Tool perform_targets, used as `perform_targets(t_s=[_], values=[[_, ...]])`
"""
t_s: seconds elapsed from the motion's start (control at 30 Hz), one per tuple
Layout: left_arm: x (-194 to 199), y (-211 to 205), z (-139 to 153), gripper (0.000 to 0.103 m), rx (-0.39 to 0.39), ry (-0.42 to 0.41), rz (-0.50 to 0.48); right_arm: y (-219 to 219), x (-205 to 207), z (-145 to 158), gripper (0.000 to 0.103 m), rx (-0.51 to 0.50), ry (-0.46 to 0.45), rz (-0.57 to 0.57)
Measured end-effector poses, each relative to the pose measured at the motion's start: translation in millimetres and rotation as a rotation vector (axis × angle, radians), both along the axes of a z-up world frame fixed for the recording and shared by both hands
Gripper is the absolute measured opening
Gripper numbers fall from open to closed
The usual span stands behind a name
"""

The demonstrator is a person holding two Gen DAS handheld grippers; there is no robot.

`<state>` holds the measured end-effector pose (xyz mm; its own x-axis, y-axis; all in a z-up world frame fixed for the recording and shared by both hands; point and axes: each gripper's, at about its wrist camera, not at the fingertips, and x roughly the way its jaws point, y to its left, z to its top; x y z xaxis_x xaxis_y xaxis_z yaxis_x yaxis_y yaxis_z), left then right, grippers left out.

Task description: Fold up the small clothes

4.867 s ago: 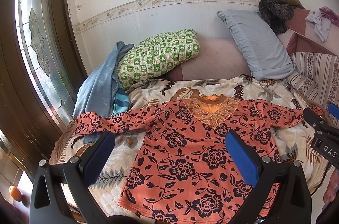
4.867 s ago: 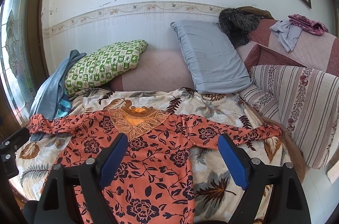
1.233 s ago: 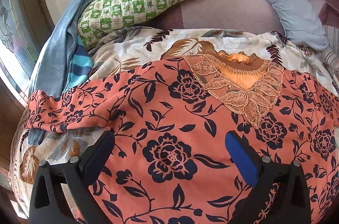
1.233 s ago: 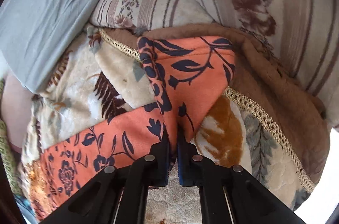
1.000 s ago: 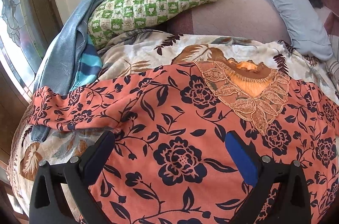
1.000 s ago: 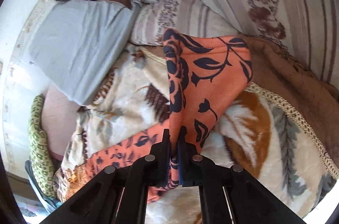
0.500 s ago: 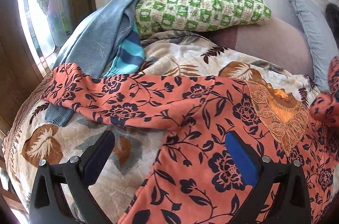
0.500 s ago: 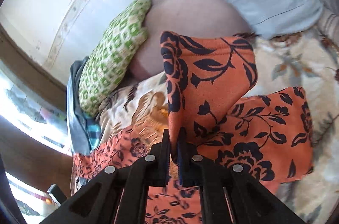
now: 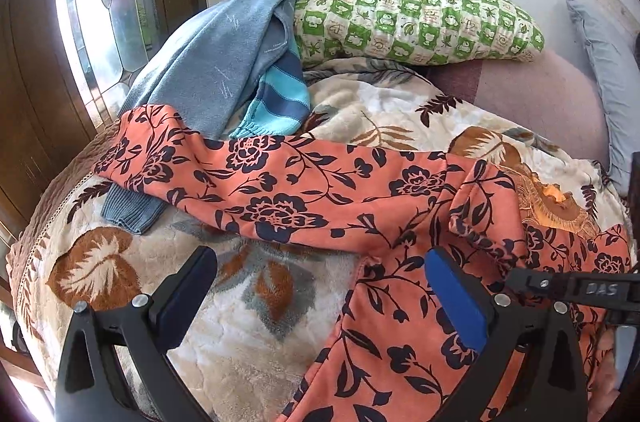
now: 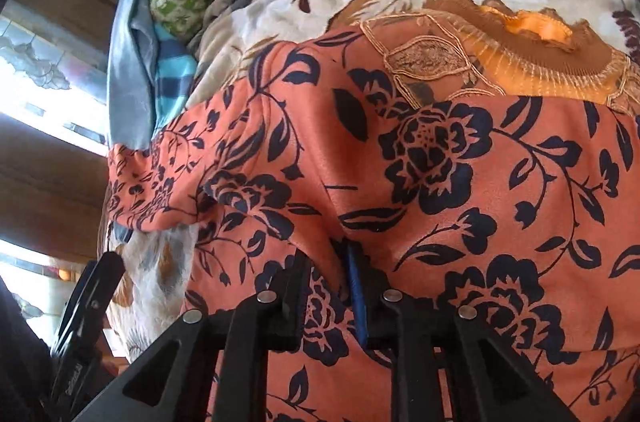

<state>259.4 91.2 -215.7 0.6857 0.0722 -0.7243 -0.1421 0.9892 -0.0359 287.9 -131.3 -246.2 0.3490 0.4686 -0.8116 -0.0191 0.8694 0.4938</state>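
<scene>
The right gripper has its fingers just parting, with a fold of the orange floral top between them; the cloth reads as the right sleeve, brought over onto the chest below the lace collar. Whether the pads are pressing on the cloth is hard to tell, though the gap looks wider than the fabric. To finish this step well, I would let the fingers open fully before drawing back, and pull away low and straight so the cuff is not dragged off the body.

The left gripper hovers with its fingers wide apart and nothing in them, above the blanket near the top's side edge. The left sleeve lies stretched outward, its cuff resting on a blue sweater beside the green pillow. The top lies face up on the bed; that sleeve looks like the next fold.
</scene>
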Motion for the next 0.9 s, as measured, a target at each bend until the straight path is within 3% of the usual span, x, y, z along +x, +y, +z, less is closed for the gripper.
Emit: perform_targets(t_s=[0.1, 0.17, 0.2, 0.23, 0.37, 0.43, 0.53, 0.63, 0.7, 0.73, 0.83, 0.9], values=[[5, -3, -2, 0.103, -0.027, -0.004, -0.010, -24, -18, 33, 0.026, 0.103, -0.109, 0.019], [8, -6, -3, 0.103, -0.056, -0.014, -0.026, -46, -33, 53, 0.041, 0.144, -0.167, -0.005], [10, -8, -3, 0.103, -0.067, -0.023, -0.035, -58, -41, 62, 0.061, 0.153, -0.205, -0.031], [12, -11, -3, 0.103, -0.075, -0.032, -0.044, -75, -52, 72, 0.066, 0.153, -0.252, -0.076], [29, -27, -7, 0.103, -0.046, -0.062, -0.084, -155, -93, 81, 0.065, 0.168, -0.337, -0.295], [43, -37, -12, 0.103, -0.039, -0.045, -0.129, -191, -108, 70, 0.049, 0.175, -0.345, -0.402], [60, -52, -24, 0.096, -0.083, 0.030, -0.188, -231, -116, 46, 0.041, 0.224, -0.307, -0.524], [67, -74, -36, 0.071, -0.044, 0.076, -0.254, -250, -113, 36, 0.039, 0.218, -0.272, -0.565], [68, -86, -44, 0.035, -0.037, 0.111, -0.320, -253, -109, 33, 0.039, 0.236, -0.277, -0.568], [67, -92, -48, 0.026, -0.039, 0.129, -0.349, -254, -108, 31, 0.039, 0.236, -0.277, -0.572], [64, -103, -58, 0.009, -0.005, 0.163, -0.389, -252, -95, 6, 0.039, 0.235, -0.179, -0.588], [60, -105, -57, 0.007, -0.009, 0.159, -0.408, -251, -86, -18, 0.039, 0.259, -0.069, -0.561]])
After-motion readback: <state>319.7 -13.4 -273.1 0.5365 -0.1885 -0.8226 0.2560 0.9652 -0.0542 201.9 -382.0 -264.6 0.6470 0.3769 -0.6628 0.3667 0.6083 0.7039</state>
